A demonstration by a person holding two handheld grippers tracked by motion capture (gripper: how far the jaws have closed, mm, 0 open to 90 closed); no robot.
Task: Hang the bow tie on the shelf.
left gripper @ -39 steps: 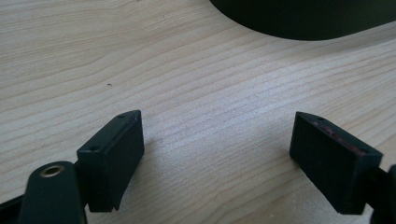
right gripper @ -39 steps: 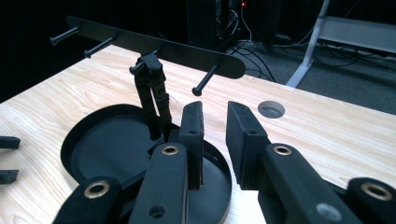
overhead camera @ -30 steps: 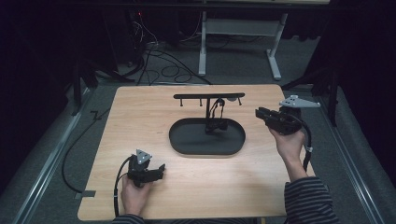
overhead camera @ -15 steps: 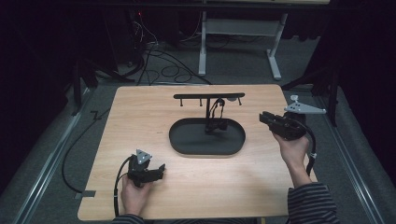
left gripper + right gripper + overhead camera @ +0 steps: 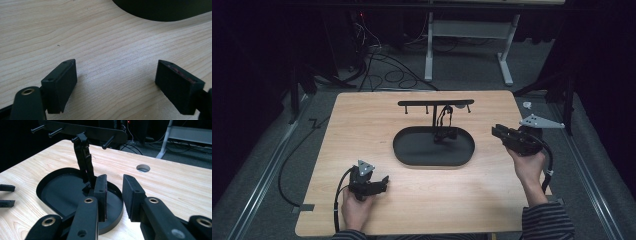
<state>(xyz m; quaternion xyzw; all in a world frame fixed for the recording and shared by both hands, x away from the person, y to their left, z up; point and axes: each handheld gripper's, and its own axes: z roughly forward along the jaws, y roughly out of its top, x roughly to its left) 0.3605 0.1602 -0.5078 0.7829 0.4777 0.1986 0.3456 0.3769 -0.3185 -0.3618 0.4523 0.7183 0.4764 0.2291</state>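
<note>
Black on black is the trouble here: the strap [image 5: 84,161] I take to be the thing in hand hangs from a peg of the stand's crossbar [image 5: 435,103] and trails down into the dark oval tray [image 5: 412,155] at the middle of the bench [image 5: 362,125]. My right hand-held gripper [image 5: 115,192] is off the bench, held above its right side and aimed at the strap, its jaws parted by a narrow gap with nothing between them. My left hand-held gripper [image 5: 117,75] rests low at the near left of the bench, jaws spread wide and empty, with bare wood under them and the tray rim just ahead.

I judge this to be the approach, before any grasp. The next move calls for carrying the right hand-held gripper forward over the tray, opening it wider, and lining the pads up on either side of the strap below its peg.

In the high view the strap is a thin dark tangle and I cannot tell how it is looped. Its lower end is hidden behind my own right jaw, and I cannot tell whether it is attached to anything in the tray.
</note>
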